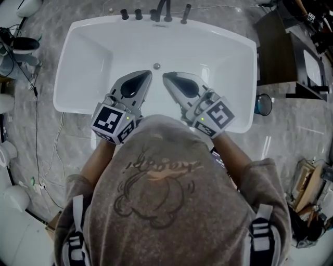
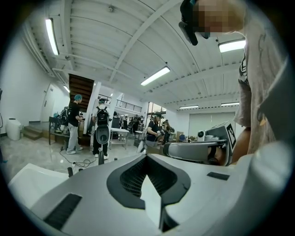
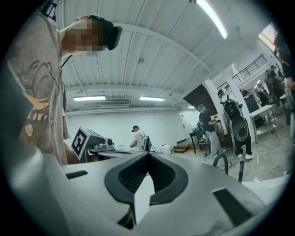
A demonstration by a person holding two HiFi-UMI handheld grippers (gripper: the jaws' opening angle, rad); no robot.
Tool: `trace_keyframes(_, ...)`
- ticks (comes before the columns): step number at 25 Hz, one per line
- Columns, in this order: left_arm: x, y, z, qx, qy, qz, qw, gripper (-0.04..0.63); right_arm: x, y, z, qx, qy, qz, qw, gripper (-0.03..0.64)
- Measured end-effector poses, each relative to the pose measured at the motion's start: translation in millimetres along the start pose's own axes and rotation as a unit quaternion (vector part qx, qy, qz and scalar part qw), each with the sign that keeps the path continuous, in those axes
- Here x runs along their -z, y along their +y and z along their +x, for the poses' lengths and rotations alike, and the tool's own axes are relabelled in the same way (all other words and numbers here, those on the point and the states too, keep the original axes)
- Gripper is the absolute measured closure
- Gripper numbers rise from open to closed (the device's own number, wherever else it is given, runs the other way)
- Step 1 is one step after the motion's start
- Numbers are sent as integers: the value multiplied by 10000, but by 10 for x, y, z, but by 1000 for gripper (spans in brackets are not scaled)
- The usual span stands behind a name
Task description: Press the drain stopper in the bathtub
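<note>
A white bathtub point(image 1: 88, 57) lies below me in the head view, with a small round metal drain stopper point(image 1: 156, 66) on its floor near the far wall. Both grippers hang over the tub's near half, side by side, tips pointing toward the stopper and short of it. The left gripper point(image 1: 148, 74) is shut and holds nothing, and so is the right gripper point(image 1: 165, 76). In the left gripper view the jaws point(image 2: 146, 156) meet at their tips; the right gripper view shows the same point(image 3: 148, 155). Neither gripper view shows the stopper.
Dark taps and a spout point(image 1: 156, 13) line the tub's far rim. A dark cabinet point(image 1: 283, 52) stands at the right, with a blue round object point(image 1: 264, 104) beside the tub. Cables point(image 1: 39, 130) trail over the marble floor at the left. People stand in the room behind point(image 2: 73, 124).
</note>
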State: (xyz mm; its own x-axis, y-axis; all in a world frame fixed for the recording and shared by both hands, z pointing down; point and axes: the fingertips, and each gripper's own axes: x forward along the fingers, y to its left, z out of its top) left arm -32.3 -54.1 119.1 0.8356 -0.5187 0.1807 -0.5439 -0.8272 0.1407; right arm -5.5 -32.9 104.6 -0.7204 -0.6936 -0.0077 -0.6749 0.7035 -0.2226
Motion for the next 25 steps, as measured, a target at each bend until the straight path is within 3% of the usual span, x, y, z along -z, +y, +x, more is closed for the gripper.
trace_keyframes(25,147,16,13,-29,55,-313,9995,594,122,-60,-32,-44,200,-83,9998,617)
